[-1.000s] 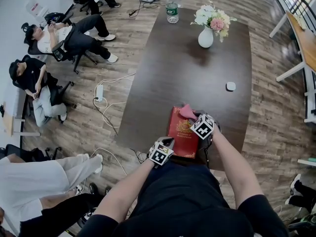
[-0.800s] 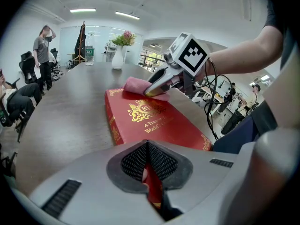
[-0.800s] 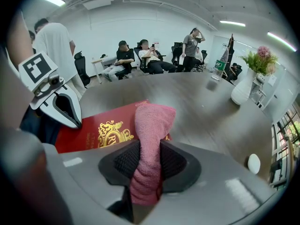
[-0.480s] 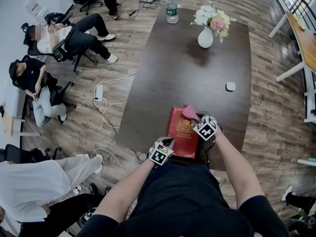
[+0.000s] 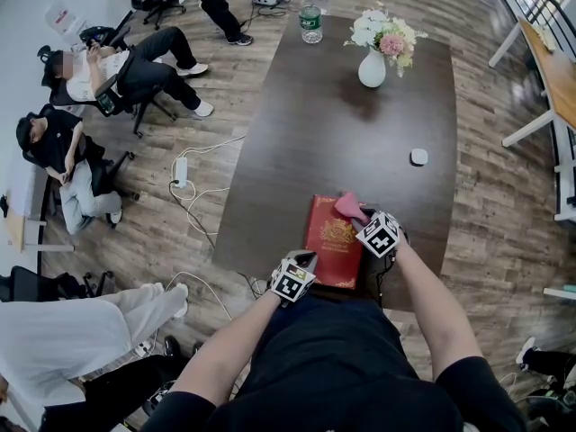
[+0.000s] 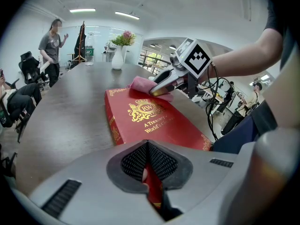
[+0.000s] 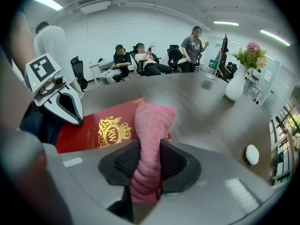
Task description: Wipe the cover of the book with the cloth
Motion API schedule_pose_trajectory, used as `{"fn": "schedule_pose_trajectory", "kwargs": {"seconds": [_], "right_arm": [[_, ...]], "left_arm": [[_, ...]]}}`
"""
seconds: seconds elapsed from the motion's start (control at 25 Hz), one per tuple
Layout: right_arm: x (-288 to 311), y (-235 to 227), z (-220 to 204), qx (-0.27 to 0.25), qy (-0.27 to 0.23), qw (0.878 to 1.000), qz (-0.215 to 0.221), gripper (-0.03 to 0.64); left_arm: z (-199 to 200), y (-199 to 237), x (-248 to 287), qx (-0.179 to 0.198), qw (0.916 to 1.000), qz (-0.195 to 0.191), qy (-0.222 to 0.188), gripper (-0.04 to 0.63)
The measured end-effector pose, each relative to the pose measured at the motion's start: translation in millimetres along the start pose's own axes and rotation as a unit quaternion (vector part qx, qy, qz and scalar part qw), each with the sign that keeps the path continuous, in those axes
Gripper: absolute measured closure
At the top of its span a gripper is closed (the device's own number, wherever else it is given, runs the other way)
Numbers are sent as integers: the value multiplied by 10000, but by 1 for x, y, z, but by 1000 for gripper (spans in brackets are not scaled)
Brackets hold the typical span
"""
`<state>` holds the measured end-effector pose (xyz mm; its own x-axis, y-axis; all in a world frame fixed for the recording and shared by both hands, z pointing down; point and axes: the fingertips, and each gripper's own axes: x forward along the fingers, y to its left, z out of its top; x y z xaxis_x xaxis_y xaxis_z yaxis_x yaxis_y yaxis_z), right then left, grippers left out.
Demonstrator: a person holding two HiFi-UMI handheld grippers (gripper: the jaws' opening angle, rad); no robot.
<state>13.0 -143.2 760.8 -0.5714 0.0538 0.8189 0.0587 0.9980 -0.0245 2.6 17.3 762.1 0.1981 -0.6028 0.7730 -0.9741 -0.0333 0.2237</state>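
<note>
A red book [image 5: 334, 241] with gold print lies flat at the near edge of the dark table [image 5: 342, 124]. My left gripper [image 5: 300, 266] is shut on the book's near corner [image 6: 152, 186]. A pink cloth [image 7: 149, 139] is pinched in my right gripper [image 5: 363, 220], which is shut on it. The cloth [image 5: 347, 206] rests on the far right part of the book's cover [image 6: 145, 114]. In the left gripper view the right gripper [image 6: 161, 87] presses the cloth [image 6: 143, 84] down near the book's far end.
A white vase of flowers [image 5: 374, 57] and a water bottle [image 5: 310, 21] stand at the table's far end. A small white object [image 5: 419, 157] lies right of centre. People sit on chairs [image 5: 108, 70] at the left, and cables [image 5: 193, 192] run over the floor.
My right gripper with the cloth has slid a little to the right and towards me across the cover. The left gripper holds still.
</note>
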Motion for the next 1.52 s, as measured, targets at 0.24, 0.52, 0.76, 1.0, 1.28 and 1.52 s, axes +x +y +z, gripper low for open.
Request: {"fn": "schedule_pose_trajectory", "kwargs": {"seconds": [0.24,0.52,0.76,1.0,1.28,1.52], "right_arm": [[-4,-4,-4,54,-22,10000,-13,495],[-10,-7,-12,149,-11,9999,-24,495],[-14,-11,-17,256,-28,9997,-35,495],[-17,-12,-23,343,4,9994,-72,495],[-20,-13,-29,155,13,9997,-161,497],[-26,-19,-46,71,313,9991,-269,495]], "left_arm": [[5,-1,-3,6,10000,0,68,600],[6,-2,-6,22,9999,15,121,600],[4,-1,-4,13,9999,45,120,600],[6,-1,-4,59,10000,28,68,600],[3,0,-3,29,10000,42,80,600],[6,-2,-2,30,10000,37,64,600]]}}
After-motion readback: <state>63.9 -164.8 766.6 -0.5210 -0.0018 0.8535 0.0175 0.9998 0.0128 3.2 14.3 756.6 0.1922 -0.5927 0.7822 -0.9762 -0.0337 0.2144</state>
